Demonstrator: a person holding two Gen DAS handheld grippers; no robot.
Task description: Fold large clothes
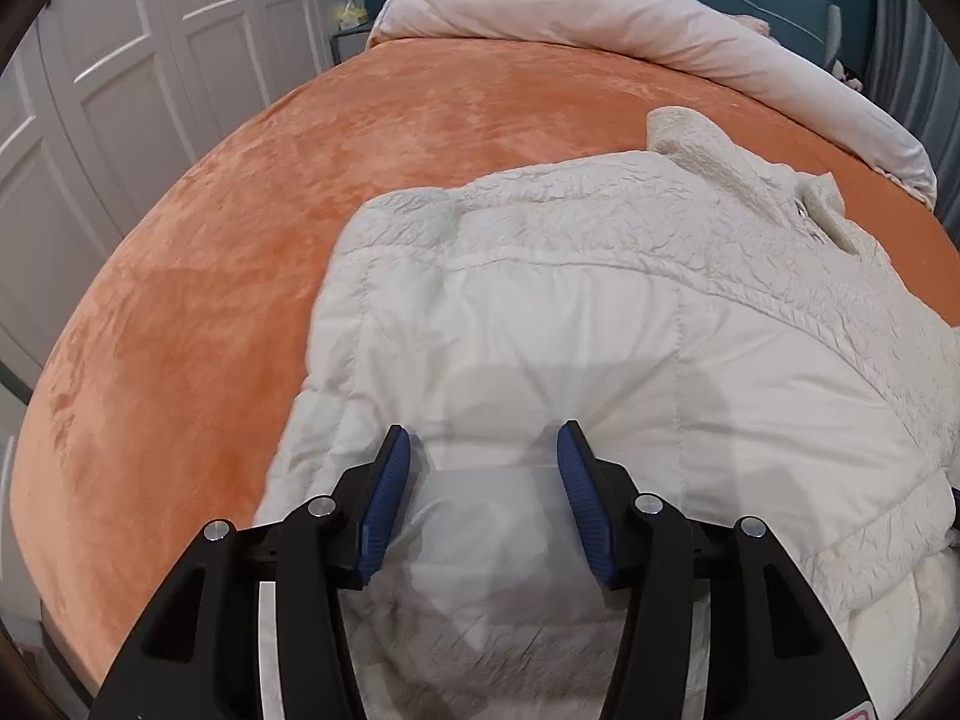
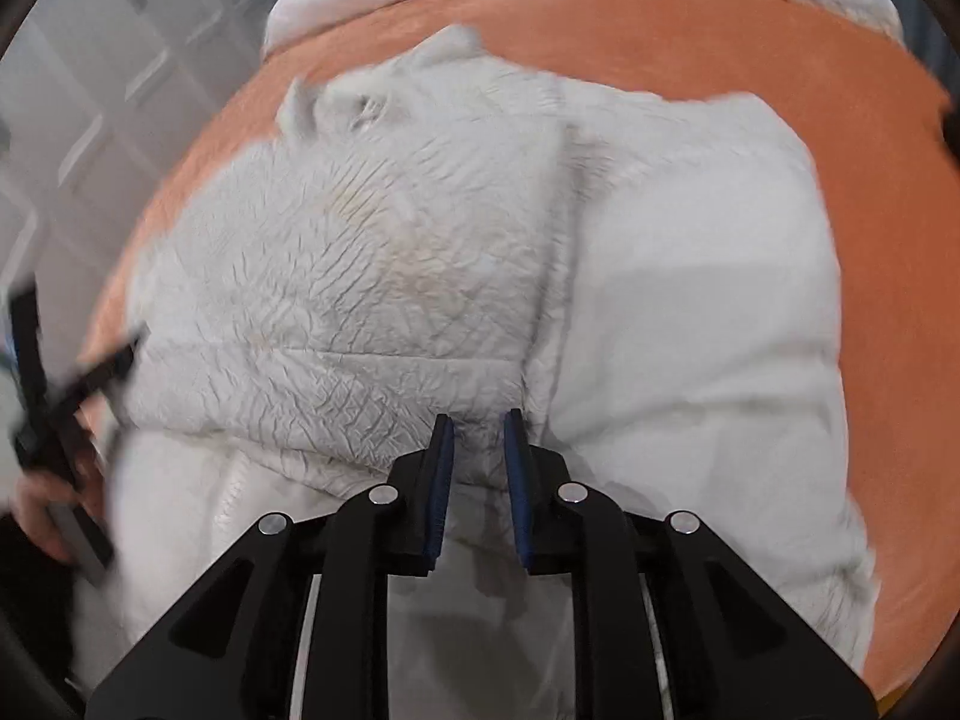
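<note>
Jaws on both tools are parted and grip nothing: the left gripper (image 1: 483,450) stands spread wide over the smooth quilted panel of the white padded jacket (image 1: 600,312), its blue pads (image 1: 390,504) clear of the cloth on either side, and the right gripper (image 2: 478,438) shows only a narrow gap, with crinkled fabric seen beyond it but, as far as I can judge, not pinched. Motion blur softens the cloth right under both tools, so light contact cannot be ruled out

In the right wrist view the left hand (image 2: 42,510) and its tool show blurred at the left edge, just beside the jacket's side

The jacket lies on the orange bed cover (image 1: 240,228), towards the near edge of the bed, its fleecy collar (image 1: 708,144) pointing at the far end where a pale rolled duvet (image 1: 630,18) runs along the edge. White wardrobe doors (image 1: 120,90) stand beyond the bed's left side

As for progress, I judge one fold is down: a smooth quilted layer lies flat over the crinkled body, giving a compact block. What seems left is at least one more fold to bring collar and hem together, and a tidy-up of the loose lower part near the bed's near edge
</note>
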